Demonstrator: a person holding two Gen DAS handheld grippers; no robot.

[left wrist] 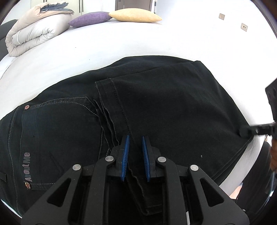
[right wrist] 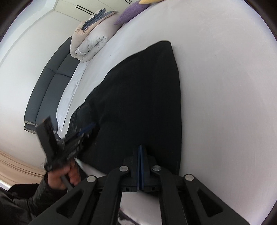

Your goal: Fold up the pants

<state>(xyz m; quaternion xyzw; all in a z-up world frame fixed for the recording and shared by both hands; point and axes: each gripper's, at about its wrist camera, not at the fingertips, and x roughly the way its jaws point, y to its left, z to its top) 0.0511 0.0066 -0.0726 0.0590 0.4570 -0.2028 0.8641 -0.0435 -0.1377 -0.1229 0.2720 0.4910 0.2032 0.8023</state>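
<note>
My left claw (left wrist: 135,140) points down at the pants (left wrist: 155,103), which lie folded on the white bed (left wrist: 121,45), filling the middle and lower half of the left view. A hemmed leg end lies doubled back across the seat, next to a back pocket (left wrist: 57,128) at lower left with "AboutMe" lettering on it. My blue pads (left wrist: 125,155) stand a little apart with a stitched edge of black cloth running up between them; whether they pinch that cloth I cannot tell.

My right claw (right wrist: 140,147) sits at the lower middle of the right view, its two blue pads pressed together at the near edge of the pants (right wrist: 142,97). The frames do not show whether any cloth is caught between them. In the left view this claw (left wrist: 249,130) shows blurred at the right edge, its tip at the cloth's border.

In the right view, my left hand (right wrist: 64,176) grips the left claw's handle at lower left, blurred. A rolled duvet (left wrist: 34,32) sits at upper left of the left view, with a purple pillow (left wrist: 90,19) and a yellow pillow (left wrist: 135,15) at the top.
</note>
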